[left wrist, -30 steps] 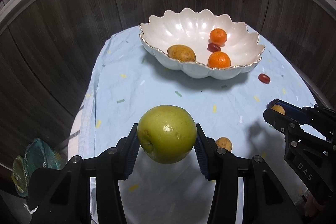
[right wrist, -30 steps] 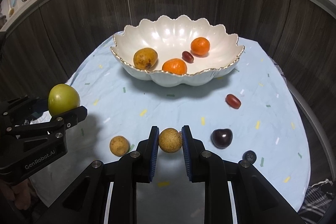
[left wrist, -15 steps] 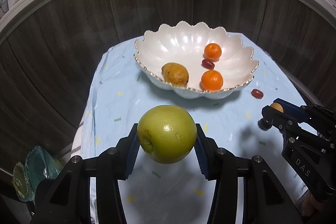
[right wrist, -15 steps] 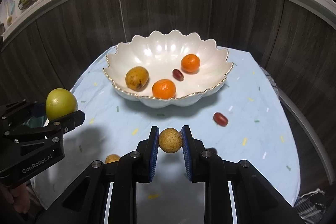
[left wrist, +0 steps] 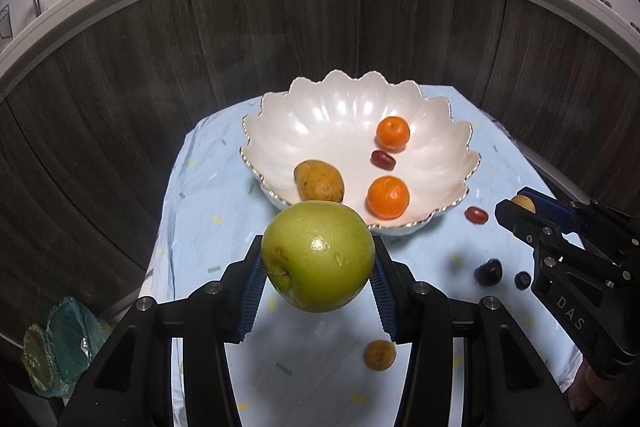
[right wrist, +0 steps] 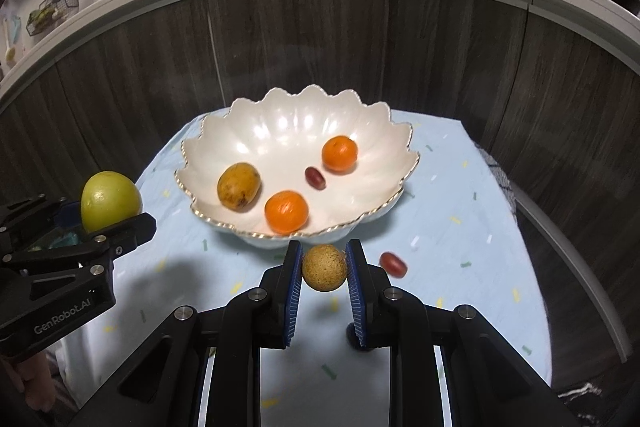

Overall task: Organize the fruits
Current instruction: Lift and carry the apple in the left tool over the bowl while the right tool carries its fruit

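Observation:
My left gripper (left wrist: 318, 267) is shut on a green apple (left wrist: 318, 255), held in the air in front of the white scalloped bowl (left wrist: 280, 131). My right gripper (right wrist: 323, 269) is shut on a small round tan fruit (right wrist: 324, 267), held above the cloth near the bowl's front rim (right wrist: 256, 234). The bowl holds two oranges (right wrist: 286, 211), a yellow-brown fruit (right wrist: 238, 186) and a red date (right wrist: 315, 177). In the right wrist view the apple (right wrist: 110, 201) shows at the left.
On the light blue cloth (left wrist: 208, 211) lie a red date (left wrist: 476, 215), a dark plum (left wrist: 489, 271), a small dark berry (left wrist: 522, 279) and a tan fruit (left wrist: 379, 355). Dark wood cabinet panels (left wrist: 280, 35) curve behind the table. A teal bag (left wrist: 60, 343) lies at the lower left.
Both grippers have risen and drawn back with their fruit still held. The bowl now looks smaller and lower in both views, and more of the counter above shows.

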Demonstrator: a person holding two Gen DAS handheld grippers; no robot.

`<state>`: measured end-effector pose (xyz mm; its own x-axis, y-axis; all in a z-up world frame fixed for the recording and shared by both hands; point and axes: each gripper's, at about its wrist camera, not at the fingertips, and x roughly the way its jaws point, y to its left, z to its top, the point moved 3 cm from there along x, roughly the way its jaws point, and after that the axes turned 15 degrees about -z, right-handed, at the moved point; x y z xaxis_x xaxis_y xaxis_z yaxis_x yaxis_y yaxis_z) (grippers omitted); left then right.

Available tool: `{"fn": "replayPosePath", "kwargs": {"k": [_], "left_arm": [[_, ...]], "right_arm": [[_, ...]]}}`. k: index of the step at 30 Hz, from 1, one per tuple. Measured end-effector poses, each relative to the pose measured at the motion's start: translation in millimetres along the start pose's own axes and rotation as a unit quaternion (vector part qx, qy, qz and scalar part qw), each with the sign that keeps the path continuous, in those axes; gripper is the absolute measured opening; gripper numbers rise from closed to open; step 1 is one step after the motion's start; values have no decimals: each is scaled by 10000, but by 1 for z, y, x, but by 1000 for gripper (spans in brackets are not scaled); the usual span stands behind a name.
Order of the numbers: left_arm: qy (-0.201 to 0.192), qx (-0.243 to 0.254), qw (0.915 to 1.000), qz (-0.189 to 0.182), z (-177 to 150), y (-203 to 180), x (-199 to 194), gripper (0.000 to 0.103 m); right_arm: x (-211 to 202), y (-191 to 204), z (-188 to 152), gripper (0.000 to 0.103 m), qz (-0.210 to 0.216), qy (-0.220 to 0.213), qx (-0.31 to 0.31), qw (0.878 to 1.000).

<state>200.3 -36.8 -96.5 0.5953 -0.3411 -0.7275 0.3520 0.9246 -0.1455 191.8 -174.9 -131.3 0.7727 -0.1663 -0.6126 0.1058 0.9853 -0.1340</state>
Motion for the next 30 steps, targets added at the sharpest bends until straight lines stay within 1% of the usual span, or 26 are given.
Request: {"fn": "replayPosePath", "kwargs": {"k": [17,30], "left_arm": [[-229,89,9997,-42,41,-4,10,48],[-246,48,9997,-53,62,4,30,48]], "right_arm": [[9,-14,40,23,-67,-291,-1,9996],[32,-16,64,23,-74,-314,26,9995]]}}
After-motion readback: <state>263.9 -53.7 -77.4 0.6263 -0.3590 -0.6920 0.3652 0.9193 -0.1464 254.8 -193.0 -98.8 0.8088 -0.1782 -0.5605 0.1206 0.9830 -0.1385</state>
